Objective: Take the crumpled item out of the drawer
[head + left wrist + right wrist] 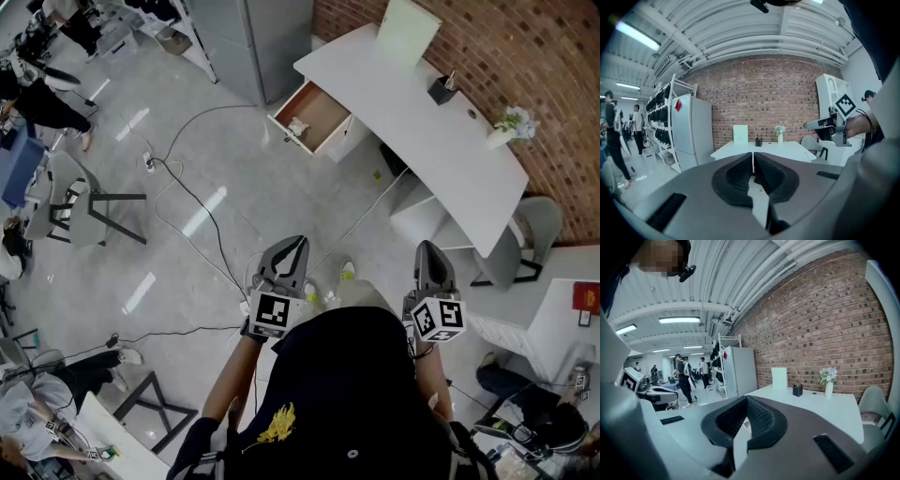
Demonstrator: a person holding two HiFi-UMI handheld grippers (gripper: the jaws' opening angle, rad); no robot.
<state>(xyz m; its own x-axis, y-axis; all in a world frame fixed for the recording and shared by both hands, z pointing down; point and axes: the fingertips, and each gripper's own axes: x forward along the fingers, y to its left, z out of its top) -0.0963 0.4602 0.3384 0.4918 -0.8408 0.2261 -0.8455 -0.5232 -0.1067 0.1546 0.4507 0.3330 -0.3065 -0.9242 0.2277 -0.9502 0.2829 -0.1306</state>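
Note:
In the head view an open drawer (pixel 323 114) juts from the left end of the white desk (pixel 422 112), and a pale crumpled item (pixel 297 127) lies near its front. Both grippers are held far back from it, close to the person's chest. My left gripper (pixel 293 249) is shut with nothing in it; its pads (pixel 740 173) meet in the left gripper view. My right gripper (pixel 428 253) is also shut and empty, its pads (pixel 759 416) pressed together in the right gripper view. The desk (pixel 759 150) shows ahead, beyond the left jaws.
A black pen holder (pixel 442 90), a flower vase (pixel 511 123) and a white board (pixel 407 30) stand on the desk. Cables (pixel 187 197) trail over the grey floor. A grey cabinet (pixel 253 42) stands left of the desk, chairs (pixel 80 202) further left. People stand in the background.

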